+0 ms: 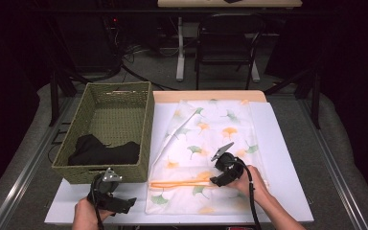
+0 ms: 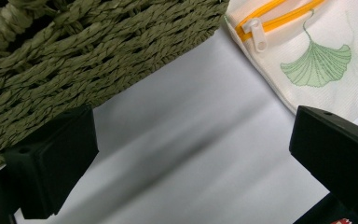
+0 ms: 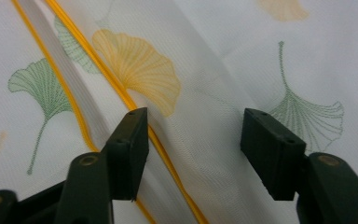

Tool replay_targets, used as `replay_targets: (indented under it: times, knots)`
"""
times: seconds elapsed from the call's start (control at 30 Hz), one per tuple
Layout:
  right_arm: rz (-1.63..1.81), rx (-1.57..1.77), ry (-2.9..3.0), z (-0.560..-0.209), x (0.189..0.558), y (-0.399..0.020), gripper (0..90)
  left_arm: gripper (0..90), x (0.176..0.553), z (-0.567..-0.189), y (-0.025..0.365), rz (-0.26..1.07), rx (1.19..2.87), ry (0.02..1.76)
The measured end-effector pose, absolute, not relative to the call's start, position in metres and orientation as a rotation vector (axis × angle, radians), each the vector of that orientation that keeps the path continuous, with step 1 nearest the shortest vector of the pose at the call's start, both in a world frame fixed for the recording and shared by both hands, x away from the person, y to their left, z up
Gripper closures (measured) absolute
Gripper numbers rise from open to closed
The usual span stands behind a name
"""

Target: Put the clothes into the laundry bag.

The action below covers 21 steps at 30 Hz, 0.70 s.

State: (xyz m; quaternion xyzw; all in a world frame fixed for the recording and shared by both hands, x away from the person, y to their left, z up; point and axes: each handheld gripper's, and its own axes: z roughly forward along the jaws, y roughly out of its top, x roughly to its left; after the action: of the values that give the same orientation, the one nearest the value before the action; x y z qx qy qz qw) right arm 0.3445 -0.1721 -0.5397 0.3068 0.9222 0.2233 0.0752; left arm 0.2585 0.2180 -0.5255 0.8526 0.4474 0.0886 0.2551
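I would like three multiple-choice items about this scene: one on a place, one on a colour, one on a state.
1. Where does the black cloth lie?
A. in the basket
B. on the mesh bag
C. on the chair

2. What colour is the bag's zipper?
A. blue
B. orange
C. black

3. How do the left gripper jaws stand?
A. shut on the zipper pull
B. shut on the basket
C. open, nothing between them

Answers:
1 A: the high view shows the cloth inside the basket's near end.
2 B: the right gripper view shows an orange line across the white mesh.
3 C: the left gripper view shows the jaws far apart over bare table.
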Motion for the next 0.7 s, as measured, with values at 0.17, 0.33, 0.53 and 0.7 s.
replay_targets:
  times: [0.17, 0.33, 0.53, 0.7]
  knots:
    - [0.681, 0.94, 2.754, -0.5393, 0.3462, -0.1741, 48.1, 0.8, 0.2584, -0.5253, 0.2176, 0.235, 2.315, 1.211]
    - [0.688, 0.963, 2.742, -0.5389, 0.3473, -0.1754, 54.1, 0.8, 0.2587, -0.5255, 0.2169, 0.239, 2.309, 1.208]
    - [0.695, 0.995, 2.728, -0.5382, 0.3507, -0.1789, 64.7, 0.9, 0.2593, -0.5259, 0.2169, 0.227, 2.309, 1.204]
    - [0.67, 0.975, 2.732, -0.5369, 0.3535, -0.177, 72.5, 0.8, 0.2606, -0.5261, 0.2165, 0.231, 2.314, 1.204]
